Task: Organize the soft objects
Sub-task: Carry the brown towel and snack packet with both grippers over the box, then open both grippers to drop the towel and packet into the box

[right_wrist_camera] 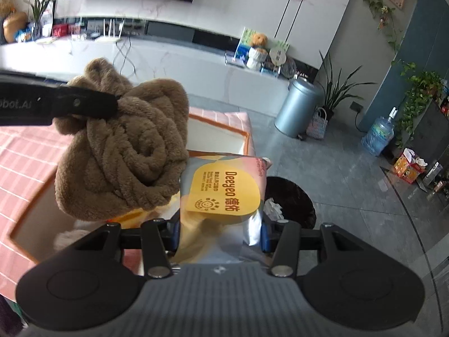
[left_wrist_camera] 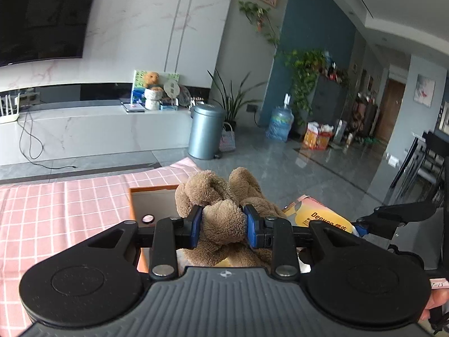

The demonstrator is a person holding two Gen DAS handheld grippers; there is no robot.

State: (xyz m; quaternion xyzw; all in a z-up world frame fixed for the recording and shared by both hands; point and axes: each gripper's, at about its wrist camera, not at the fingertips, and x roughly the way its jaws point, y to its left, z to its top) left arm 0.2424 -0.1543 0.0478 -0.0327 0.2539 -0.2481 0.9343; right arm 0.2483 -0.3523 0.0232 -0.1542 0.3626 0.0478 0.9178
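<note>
My left gripper (left_wrist_camera: 223, 226) is shut on a brown knotted plush cushion (left_wrist_camera: 221, 196) and holds it above an orange-rimmed box (left_wrist_camera: 153, 189) on the pink checked tablecloth (left_wrist_camera: 56, 213). The cushion (right_wrist_camera: 126, 151) also shows in the right wrist view, hanging from the left gripper's finger (right_wrist_camera: 84, 104) over the box (right_wrist_camera: 221, 132). My right gripper (right_wrist_camera: 220, 236) is shut on a soft pack of Deeyeo wipes (right_wrist_camera: 224, 193), held just right of the cushion over the box's near right side. The pack (left_wrist_camera: 317, 216) also shows in the left wrist view.
A black bin (right_wrist_camera: 291, 199) with crumpled paper stands on the floor just right of the table. A grey pedal bin (left_wrist_camera: 204, 132) and a woven basket (left_wrist_camera: 227, 140) stand by the TV bench. A small round object (left_wrist_camera: 148, 219) lies inside the box.
</note>
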